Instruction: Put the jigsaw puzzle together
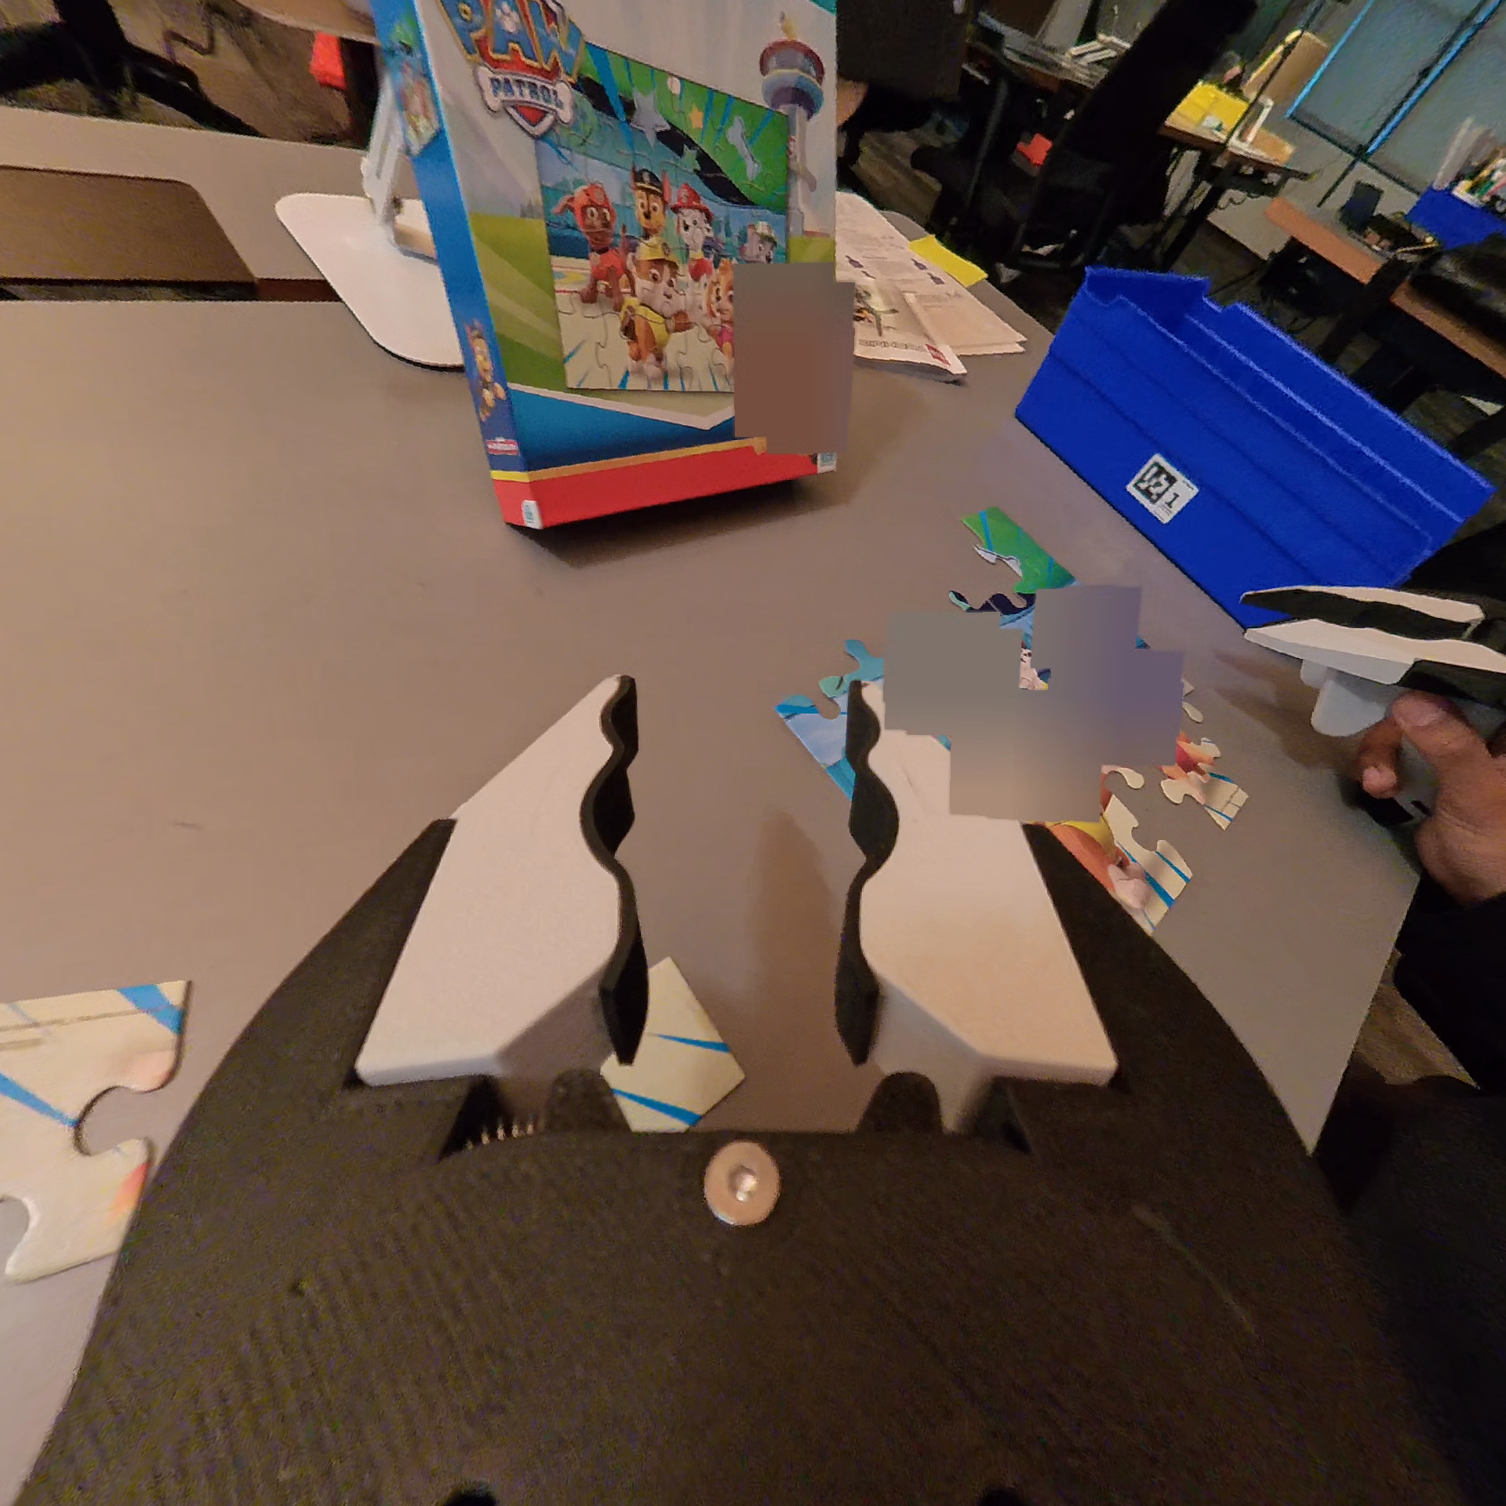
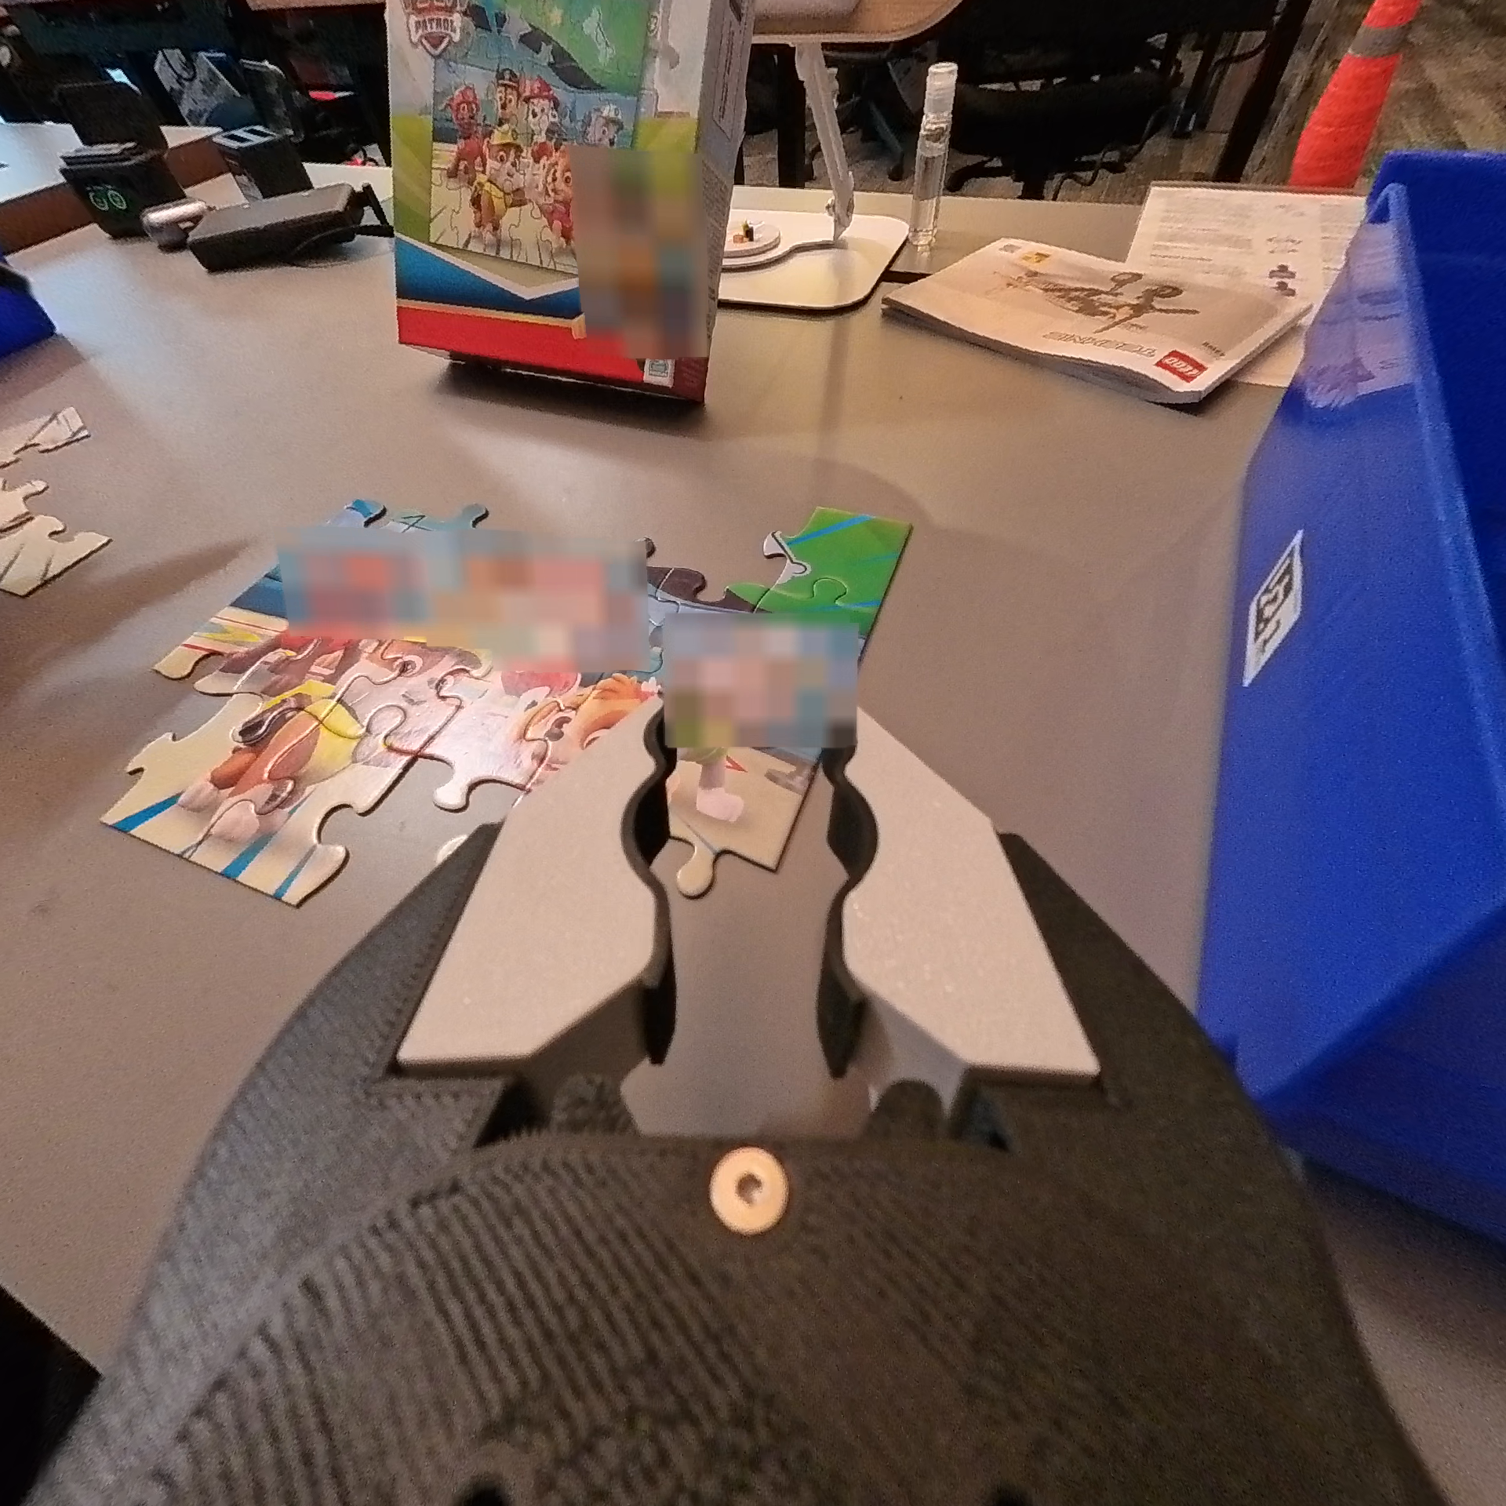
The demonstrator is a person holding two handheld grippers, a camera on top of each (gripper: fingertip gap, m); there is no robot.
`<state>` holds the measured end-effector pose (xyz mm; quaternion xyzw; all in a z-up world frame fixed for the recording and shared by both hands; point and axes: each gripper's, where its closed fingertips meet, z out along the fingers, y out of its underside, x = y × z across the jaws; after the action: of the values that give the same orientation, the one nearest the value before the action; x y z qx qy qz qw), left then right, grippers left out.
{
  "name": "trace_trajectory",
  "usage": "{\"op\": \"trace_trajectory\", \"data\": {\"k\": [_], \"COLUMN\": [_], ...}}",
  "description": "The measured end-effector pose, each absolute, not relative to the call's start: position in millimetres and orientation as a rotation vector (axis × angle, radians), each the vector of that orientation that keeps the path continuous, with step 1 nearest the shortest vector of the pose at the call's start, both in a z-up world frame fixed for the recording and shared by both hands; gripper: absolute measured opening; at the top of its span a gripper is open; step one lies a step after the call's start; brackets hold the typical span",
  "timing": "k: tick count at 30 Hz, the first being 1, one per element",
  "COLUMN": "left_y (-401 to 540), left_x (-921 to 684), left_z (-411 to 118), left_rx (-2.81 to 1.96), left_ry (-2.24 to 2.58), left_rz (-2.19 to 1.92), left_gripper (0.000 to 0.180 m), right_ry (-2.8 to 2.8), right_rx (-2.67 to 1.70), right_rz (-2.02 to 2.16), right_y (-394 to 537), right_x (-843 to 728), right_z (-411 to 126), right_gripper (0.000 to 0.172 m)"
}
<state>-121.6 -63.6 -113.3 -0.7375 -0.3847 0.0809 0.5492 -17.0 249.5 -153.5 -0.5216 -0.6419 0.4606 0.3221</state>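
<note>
My left gripper (image 1: pixel 740 686) is open and empty, low over the grey table (image 1: pixel 326 652). A loose white and blue puzzle piece (image 1: pixel 676 1059) lies on the table under the base of its fingers, touching neither pad. A partly joined cartoon puzzle (image 1: pixel 1019 562) lies just right of its right finger. My right gripper (image 2: pixel 750 733) is open and hovers over the near right corner of that puzzle (image 2: pixel 342 733). A corner piece (image 2: pixel 733 807) shows through the gap and lies flat in the puzzle. In the left wrist view the right gripper (image 1: pixel 1255 619) holds nothing.
The upright puzzle box (image 1: pixel 644 269) stands at the back middle. A blue bin (image 2: pixel 1369 652) sits close on the right. More loose pieces (image 1: pixel 73 1092) lie at the left. A booklet (image 2: pixel 1092 318) and a white stand base (image 1: pixel 358 261) sit behind. A hand (image 1: pixel 1450 815) holds the right gripper. My right fingertips sit around 35 centimetres from my left ones.
</note>
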Motion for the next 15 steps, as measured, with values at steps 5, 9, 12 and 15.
{"op": "trace_trajectory", "data": {"k": [5, 9, 12, 15], "left_y": [-89.0, -114.9, -132.4, -150.6], "left_x": [-130.1, -133.9, -131.0, -119.0], "left_z": [-104.4, -98.1, -100.3, -111.7], "left_rx": [-1.739, -1.736, -1.743, -1.799], "left_ry": [-0.948, -0.988, -1.026, -1.065], "left_rz": [0.273, 0.340, 0.352, 0.353], "left_gripper": [0.050, 0.050, 0.050, 0.051], "right_ry": [-1.683, -1.688, -1.695, -1.695], "right_rx": [-1.365, -1.368, -1.372, -1.372], "right_rz": [1.212, 1.211, 1.202, 1.197], "right_y": [249.4, 249.2, 249.0, 249.0], "right_x": [-16.8, -17.0, -17.5, -17.6], "right_z": [-152.8, -153.6, -154.9, -155.2], "right_gripper": [0.034, 0.034, 0.034, 0.034]}}
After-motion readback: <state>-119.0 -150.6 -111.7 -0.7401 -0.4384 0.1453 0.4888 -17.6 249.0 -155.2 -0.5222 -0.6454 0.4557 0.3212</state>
